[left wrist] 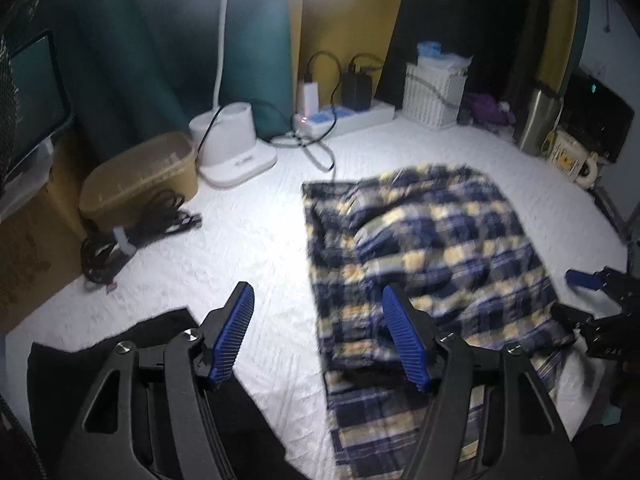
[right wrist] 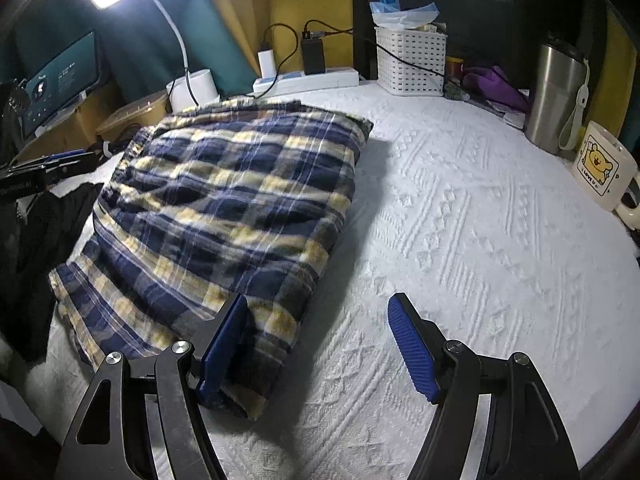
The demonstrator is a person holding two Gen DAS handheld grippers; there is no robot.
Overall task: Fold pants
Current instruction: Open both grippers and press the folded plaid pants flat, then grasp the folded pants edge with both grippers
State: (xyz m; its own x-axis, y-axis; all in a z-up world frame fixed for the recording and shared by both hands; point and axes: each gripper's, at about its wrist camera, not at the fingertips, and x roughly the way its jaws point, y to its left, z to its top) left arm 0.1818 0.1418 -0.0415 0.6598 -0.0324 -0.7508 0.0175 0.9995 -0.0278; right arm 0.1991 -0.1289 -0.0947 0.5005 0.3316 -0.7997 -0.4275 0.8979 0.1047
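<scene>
White textured cloth (right wrist: 480,220) is spread over the whole work surface; everything below is placed relative to the plaid pants (right wrist: 224,200). The pants are laid near the middle of the cloth, folded over into a thick rectangular stack, with one lower layer seen sticking out past the near edge. A dark garment (right wrist: 36,248) is bunched just beside their left edge. Behind them a white lamp base (left wrist: 236,148), a power strip (right wrist: 312,78) and a white basket (right wrist: 412,60) are lined along the back; a steel tumbler (right wrist: 556,96) and a mug (right wrist: 604,168) are set well apart to the right. The left gripper (left wrist: 318,336) is held above the near left edge, jaws apart, nothing clamped. The right gripper (right wrist: 316,344) is held over the near right corner, jaws apart, one pad close over the cloth edge, no grip seen. Judged: the fold appears largely done; the protruding layer would best be tucked or squared, both near corners being taken together so the stack is not dragged askew. "LOVE U" is read on the mug beneath a bear cartoon; writing on the monitor (right wrist: 60,80) is too small to read.
</scene>
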